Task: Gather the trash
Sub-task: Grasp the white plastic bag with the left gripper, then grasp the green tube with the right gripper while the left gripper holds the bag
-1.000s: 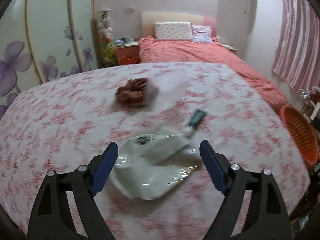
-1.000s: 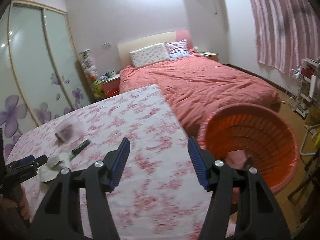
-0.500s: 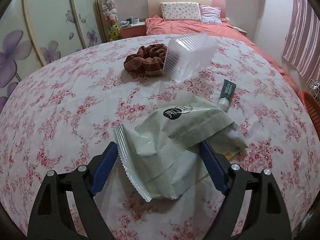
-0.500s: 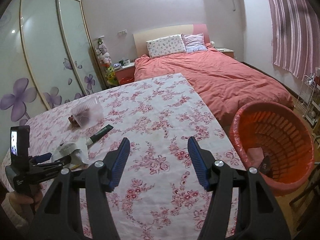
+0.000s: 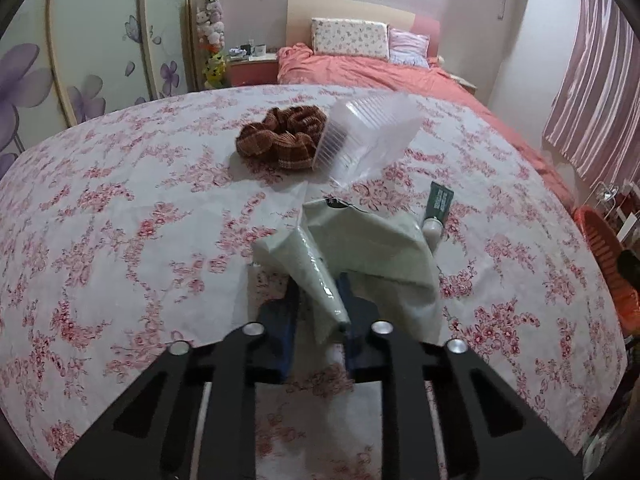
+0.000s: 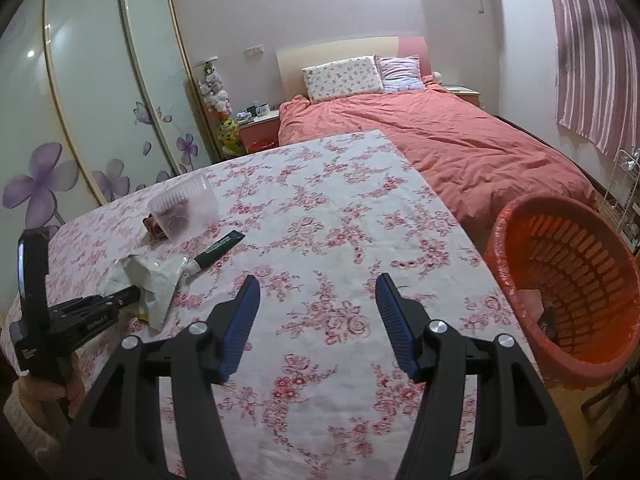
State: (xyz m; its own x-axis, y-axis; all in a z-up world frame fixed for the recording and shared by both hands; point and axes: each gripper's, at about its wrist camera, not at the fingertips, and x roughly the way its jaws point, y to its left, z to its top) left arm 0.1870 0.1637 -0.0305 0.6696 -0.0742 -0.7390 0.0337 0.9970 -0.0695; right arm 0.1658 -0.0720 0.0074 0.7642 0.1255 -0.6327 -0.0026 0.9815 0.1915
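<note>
On the floral tablecloth (image 5: 120,216), the left gripper (image 5: 318,300) has just closed its jaws on the crumpled pale-green wrapper (image 5: 360,248), which a moment earlier lay loose between wide-spread pads. Its long axis runs from near-left to far-right. The right gripper (image 6: 316,308) hangs open, empty, beside the orange basket (image 6: 576,300).

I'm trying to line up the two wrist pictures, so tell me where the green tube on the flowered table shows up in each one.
Left wrist view: green tube right of centre, just beyond the pale wrapper pinched in the left gripper.
Right wrist view: green tube left of centre, beside the wrapper, below the clear plastic box.
Shared landmark: the clear plastic box, behind the tube in both.
</note>
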